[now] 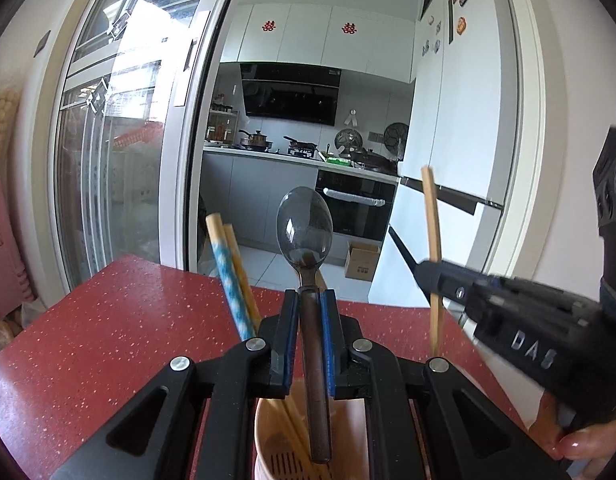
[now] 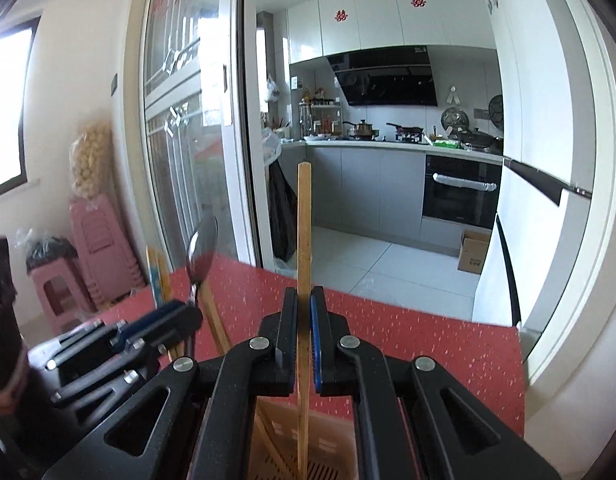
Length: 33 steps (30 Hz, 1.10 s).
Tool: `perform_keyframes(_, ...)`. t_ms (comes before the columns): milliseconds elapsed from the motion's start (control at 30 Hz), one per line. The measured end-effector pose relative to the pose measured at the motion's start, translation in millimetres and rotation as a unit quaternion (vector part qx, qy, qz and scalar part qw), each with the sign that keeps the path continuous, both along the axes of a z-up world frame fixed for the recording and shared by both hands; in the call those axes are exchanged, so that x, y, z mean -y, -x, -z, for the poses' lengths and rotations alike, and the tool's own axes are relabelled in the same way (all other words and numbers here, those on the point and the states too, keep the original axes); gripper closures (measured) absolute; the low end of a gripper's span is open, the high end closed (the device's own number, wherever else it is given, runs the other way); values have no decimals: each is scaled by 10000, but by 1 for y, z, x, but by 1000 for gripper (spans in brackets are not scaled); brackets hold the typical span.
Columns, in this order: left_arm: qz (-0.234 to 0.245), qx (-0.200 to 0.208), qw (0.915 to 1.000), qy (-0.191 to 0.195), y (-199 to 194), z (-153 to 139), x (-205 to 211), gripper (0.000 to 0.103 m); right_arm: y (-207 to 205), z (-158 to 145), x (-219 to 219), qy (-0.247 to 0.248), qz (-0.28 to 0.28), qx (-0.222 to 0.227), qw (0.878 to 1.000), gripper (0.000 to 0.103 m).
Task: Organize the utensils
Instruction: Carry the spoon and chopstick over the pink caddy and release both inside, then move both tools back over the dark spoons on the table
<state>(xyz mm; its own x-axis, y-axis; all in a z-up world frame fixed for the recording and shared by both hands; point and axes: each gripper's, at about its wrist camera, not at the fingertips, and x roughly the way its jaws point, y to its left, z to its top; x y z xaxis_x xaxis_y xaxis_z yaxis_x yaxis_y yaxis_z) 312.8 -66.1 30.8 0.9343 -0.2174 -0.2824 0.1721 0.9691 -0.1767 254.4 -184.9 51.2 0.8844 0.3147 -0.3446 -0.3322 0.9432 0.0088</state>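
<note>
2 grippers, both loaded: our left gripper (image 1: 309, 300) pinches spoon (image 1: 306, 232), right gripper (image 2: 304, 300) pinches chopstick (image 2: 304, 240). Both utensils upright, long axes vertical, lower ends inside holder (image 1: 268, 432) directly below us, near table (image 1: 128, 320) edge. Left sits nearer holder centre, we judge.

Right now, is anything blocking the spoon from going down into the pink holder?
Nothing visible blocks it. The left gripper holds the spoon upright with its handle tip already inside the pink holder. Chopsticks lean at the holder's left, leaving room.
</note>
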Motion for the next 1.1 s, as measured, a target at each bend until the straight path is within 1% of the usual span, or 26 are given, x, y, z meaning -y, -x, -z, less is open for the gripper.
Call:
perform_keyframes(67, 11, -22, 10000, -72, 4, 1, 0, 62, 4, 9, 3, 20, 6, -103, 9999, 97)
perform_keyframes(200, 8, -123, 9996, -259, 11, 5, 0, 62, 6, 14, 8, -30, -8, -195, 9998, 96)
perform_keyframes(367, -5, -354, 9990, -259, 12, 9, -6, 62, 5, 10, 5, -77, -100, -347, 9993, 95)
perform_keyframes(567, -38, -436, 9985, -334, 21, 8, -9, 62, 1, 9, 0, -114, -172, -536, 9984, 94)
perform_keyframes(600, -46, -455, 9985, -308, 22, 8, -11, 62, 1, 10, -2, -65, -189, -528, 9984, 94)
perform_keyframes(733, -114, -512, 9984, -224, 29, 6, -18, 62, 4, 13, -18, 403, -267, -399, 9980, 95)
perform_keyframes(800, -141, -553, 9981, -219, 33, 6, -22, 62, 2, 15, -22, 476, -347, -499, 9970, 95)
perform_keyframes(933, -170, -662, 9973, -260, 40, 6, -29, 62, -1, 17, -19, 233, -441, -807, 9955, 94)
perform_keyframes(967, -194, -692, 9970, -284, 42, 6, -31, 62, -2, 16, -17, 188, -438, -865, 9951, 93)
perform_keyframes(1033, -232, -785, 9961, -316, 47, 8, -35, 62, -2, 15, -12, 82, -403, -976, 9944, 84)
perform_keyframes(1100, -248, -916, 9949, -329, 50, 10, -40, 62, 0, 13, -8, 16, -349, -999, 9944, 60)
